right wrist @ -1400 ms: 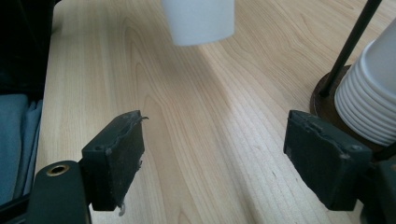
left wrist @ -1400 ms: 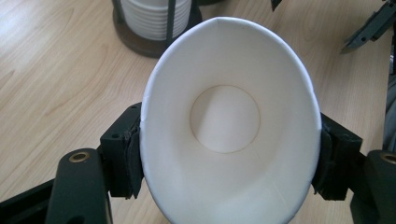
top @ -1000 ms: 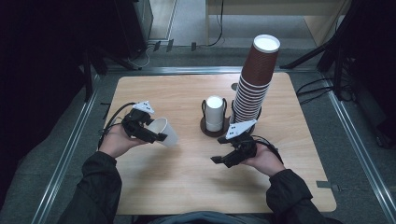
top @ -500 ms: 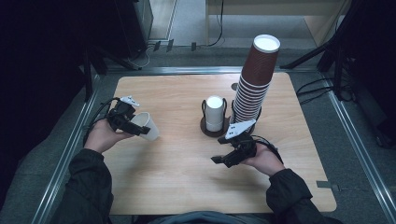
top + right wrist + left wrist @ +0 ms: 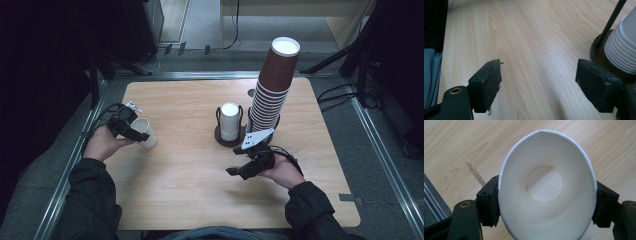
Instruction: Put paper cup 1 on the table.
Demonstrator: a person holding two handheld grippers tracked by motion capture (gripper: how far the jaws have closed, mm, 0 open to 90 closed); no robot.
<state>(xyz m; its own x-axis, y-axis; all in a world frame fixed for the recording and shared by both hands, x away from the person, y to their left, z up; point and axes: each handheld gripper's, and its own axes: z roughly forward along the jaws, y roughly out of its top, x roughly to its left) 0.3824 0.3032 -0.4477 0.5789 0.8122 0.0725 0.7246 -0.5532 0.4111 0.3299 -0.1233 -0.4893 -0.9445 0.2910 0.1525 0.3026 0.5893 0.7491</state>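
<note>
One white cup [image 5: 547, 195] clamped at its rim in the left gripper [image 5: 131, 131], at 9 o'clock on the table [image 5: 190, 200]. Right gripper [image 5: 242, 171] empty, jaws apart, near the holder [image 5: 230, 141] at center. Probably setting cups out: the brown stack [image 5: 272, 85] untouched.

The table [image 5: 190, 190] is evenly lit from above; surroundings are dark. Soft shadows, slight blur, no glare are noted.
</note>
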